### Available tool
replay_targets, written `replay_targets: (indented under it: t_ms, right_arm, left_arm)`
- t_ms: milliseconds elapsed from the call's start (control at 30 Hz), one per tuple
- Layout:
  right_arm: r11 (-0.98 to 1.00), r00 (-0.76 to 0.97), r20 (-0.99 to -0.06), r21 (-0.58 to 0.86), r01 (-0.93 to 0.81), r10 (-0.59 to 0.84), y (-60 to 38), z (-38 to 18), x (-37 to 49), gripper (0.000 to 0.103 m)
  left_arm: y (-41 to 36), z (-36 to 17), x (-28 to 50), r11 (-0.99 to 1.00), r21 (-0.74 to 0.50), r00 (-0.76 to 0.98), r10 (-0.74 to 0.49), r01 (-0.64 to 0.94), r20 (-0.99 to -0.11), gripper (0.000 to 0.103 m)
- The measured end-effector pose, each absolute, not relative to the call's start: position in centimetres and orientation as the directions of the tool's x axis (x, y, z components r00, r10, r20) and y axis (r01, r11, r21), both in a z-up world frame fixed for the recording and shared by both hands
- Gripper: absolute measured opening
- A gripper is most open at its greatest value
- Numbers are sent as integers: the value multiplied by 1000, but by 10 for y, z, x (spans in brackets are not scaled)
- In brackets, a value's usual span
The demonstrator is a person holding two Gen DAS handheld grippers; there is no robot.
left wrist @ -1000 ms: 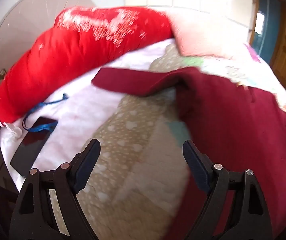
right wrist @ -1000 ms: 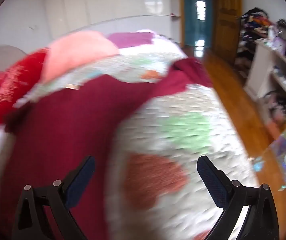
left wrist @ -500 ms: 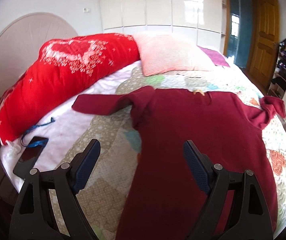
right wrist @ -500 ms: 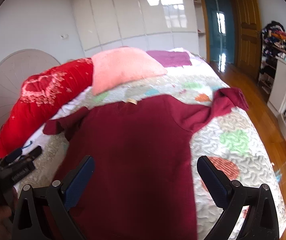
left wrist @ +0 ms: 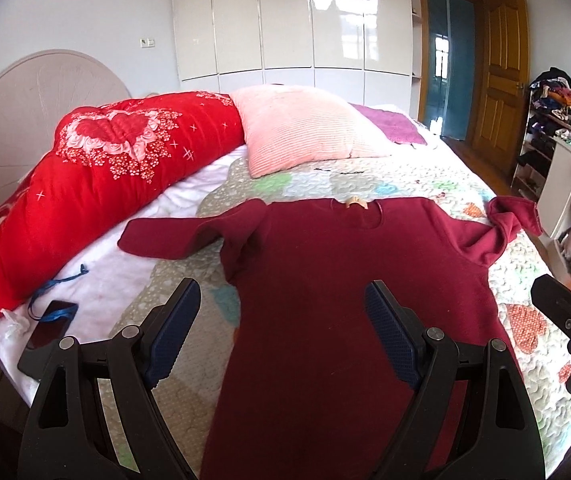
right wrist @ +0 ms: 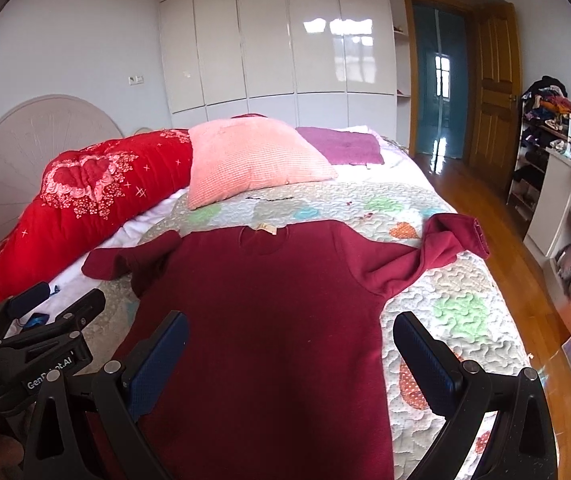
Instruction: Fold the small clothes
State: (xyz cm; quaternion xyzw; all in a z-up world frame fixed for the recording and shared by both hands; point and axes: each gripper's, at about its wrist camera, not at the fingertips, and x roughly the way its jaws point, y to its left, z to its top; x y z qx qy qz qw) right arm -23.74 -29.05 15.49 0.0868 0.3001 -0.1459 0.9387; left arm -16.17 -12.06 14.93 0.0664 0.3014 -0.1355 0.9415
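The maroon top (left wrist: 349,300) lies flat on the quilt (left wrist: 417,176) below the pink pillow (left wrist: 305,128), left sleeve stretched out, right sleeve bunched, while the left gripper (left wrist: 283,338) and right gripper (right wrist: 291,358) hang above its lower half, jaws spread wide, holding nothing.

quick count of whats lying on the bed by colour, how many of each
Dark red: 1, the maroon top spread flat
Bright red: 1, the red quilt with a heart pattern
Pink: 1, the pink pillow
Purple: 1, the purple cloth behind the pillow
Black: 1, the phone on a blue cord, near the bed's edge
Total: 5
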Motion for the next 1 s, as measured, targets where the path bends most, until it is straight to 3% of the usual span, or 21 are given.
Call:
replay_targets:
  t_ms: [1000]
  right_arm:
    - [931,725,-640,40,362,-255,-304,118,-203,102]
  left_arm:
    - [-130,119,-142,950,20,744,-232,313,-626,85]
